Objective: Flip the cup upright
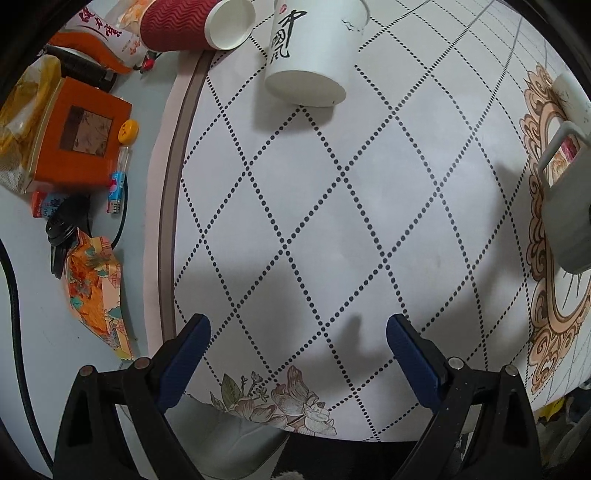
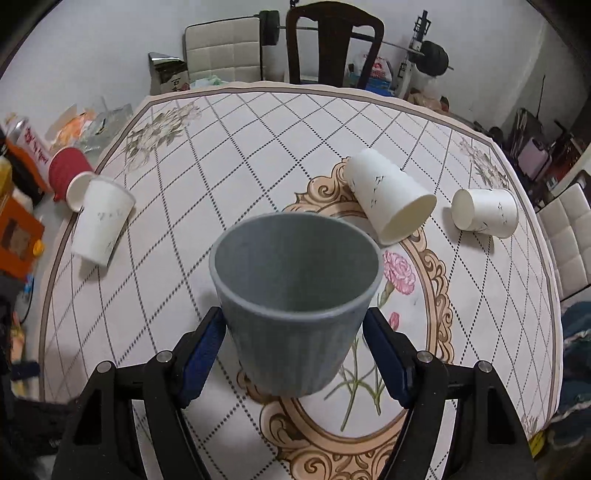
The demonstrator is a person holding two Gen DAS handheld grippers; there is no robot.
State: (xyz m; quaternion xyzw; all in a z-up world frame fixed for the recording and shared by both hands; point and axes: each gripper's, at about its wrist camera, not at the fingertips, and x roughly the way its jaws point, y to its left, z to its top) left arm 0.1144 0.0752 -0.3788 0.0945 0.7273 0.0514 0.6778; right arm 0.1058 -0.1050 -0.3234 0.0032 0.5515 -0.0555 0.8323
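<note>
A grey ribbed cup (image 2: 295, 295) stands upright, mouth up, between the blue pads of my right gripper (image 2: 293, 332); the jaws sit close on both sides, and contact cannot be made out. It shows at the right edge of the left wrist view (image 1: 565, 206). My left gripper (image 1: 297, 332) is open and empty above the table. A white paper cup with black calligraphy (image 1: 310, 51) stands upside down ahead of it; it also shows in the right wrist view (image 2: 101, 221). A red paper cup (image 1: 192, 24) lies on its side beside it.
Two more white paper cups (image 2: 391, 195) (image 2: 485, 212) lie on their sides beyond the grey cup. An orange box (image 1: 79, 136), snack packets (image 1: 98, 291) and small items crowd the left table edge. Chairs (image 2: 332, 40) stand behind the round table (image 2: 258, 147).
</note>
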